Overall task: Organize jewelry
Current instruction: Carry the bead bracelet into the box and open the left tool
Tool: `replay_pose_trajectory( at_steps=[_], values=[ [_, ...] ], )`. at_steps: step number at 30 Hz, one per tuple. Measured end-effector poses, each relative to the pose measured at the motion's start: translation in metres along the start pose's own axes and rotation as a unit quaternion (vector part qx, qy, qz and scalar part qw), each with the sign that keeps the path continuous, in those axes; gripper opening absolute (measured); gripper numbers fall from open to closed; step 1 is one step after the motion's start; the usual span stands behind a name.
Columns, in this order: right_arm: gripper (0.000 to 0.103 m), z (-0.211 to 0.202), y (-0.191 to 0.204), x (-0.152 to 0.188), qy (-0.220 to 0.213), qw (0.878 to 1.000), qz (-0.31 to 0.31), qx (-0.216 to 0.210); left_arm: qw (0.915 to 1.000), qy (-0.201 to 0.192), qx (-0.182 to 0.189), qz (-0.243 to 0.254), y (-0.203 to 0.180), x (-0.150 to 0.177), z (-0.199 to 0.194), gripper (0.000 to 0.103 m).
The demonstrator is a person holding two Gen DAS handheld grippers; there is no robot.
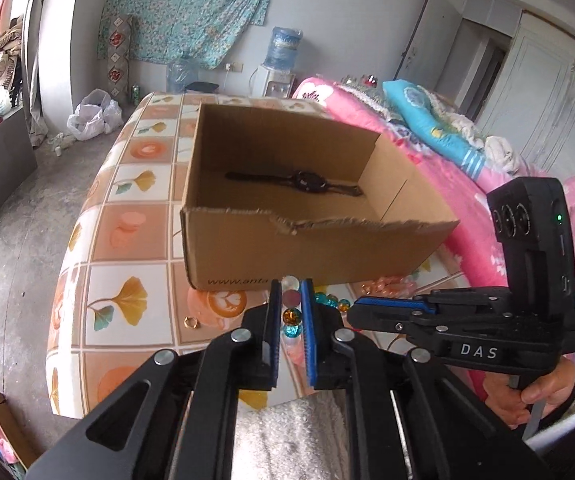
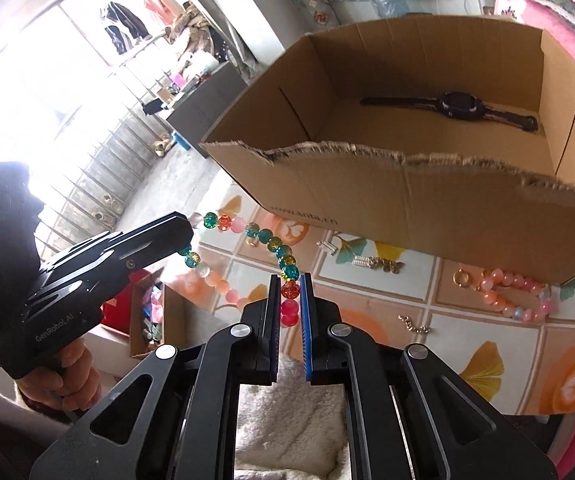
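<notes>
We hold a string of coloured beads between both grippers, lifted clear of the tiled tablecloth: our left gripper is clamped on one stretch of it, and our right gripper is clamped on another, red and orange beads squeezed between its blue pads. The strand loops in the air between the two. Just beyond stands a cardboard box with a torn front rim, and a dark wristwatch lies flat on its floor. On the cloth beside the box rest a pink bead bracelet, a gold ring and a few small metal trinkets
</notes>
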State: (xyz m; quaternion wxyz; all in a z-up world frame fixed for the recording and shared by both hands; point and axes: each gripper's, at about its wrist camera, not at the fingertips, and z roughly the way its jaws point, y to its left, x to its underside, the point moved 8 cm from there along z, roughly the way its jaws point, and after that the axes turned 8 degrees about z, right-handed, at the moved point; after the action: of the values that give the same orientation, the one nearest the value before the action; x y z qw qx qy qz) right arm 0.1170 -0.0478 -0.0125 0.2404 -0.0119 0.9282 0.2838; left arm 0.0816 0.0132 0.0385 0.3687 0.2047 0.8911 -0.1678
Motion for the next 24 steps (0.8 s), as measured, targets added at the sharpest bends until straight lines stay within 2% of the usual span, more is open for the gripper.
replay_pose_trajectory(
  at_steps=[6, 8, 10, 14, 19, 24],
  values=[
    [0.007, -0.043, 0.028, -0.046, -0.067, 0.996, -0.062, -0.009, 0.9963, -0.072, 0.029, 0.035, -0.012, -0.072, -0.030, 0.009],
    [0.007, -0.050, 0.031, -0.069, -0.087, 0.992, -0.086, 0.002, 0.9948, -0.086, 0.022, 0.051, -0.011, -0.095, -0.028, 0.009],
    [0.007, -0.048, 0.027, -0.090, -0.088, 0.992, -0.092, 0.004, 0.9945, -0.084, 0.020, 0.059, -0.005, -0.113, -0.015, 0.009],
    [0.007, -0.017, -0.001, -0.132, -0.033, 0.998, -0.058, -0.008, 0.9981, -0.036, 0.016, 0.047, 0.013, -0.130, 0.038, 0.009],
    [0.007, 0.046, -0.036, -0.151, 0.057, 0.998, -0.021, 0.006, 0.9980, 0.041, -0.007, 0.047, 0.036, -0.121, 0.107, 0.009],
    [0.009, 0.087, -0.057, -0.161, 0.122, 0.992, 0.004, 0.025, 0.9938, 0.096, -0.037, 0.042, 0.054, -0.112, 0.142, 0.010]
  ],
)
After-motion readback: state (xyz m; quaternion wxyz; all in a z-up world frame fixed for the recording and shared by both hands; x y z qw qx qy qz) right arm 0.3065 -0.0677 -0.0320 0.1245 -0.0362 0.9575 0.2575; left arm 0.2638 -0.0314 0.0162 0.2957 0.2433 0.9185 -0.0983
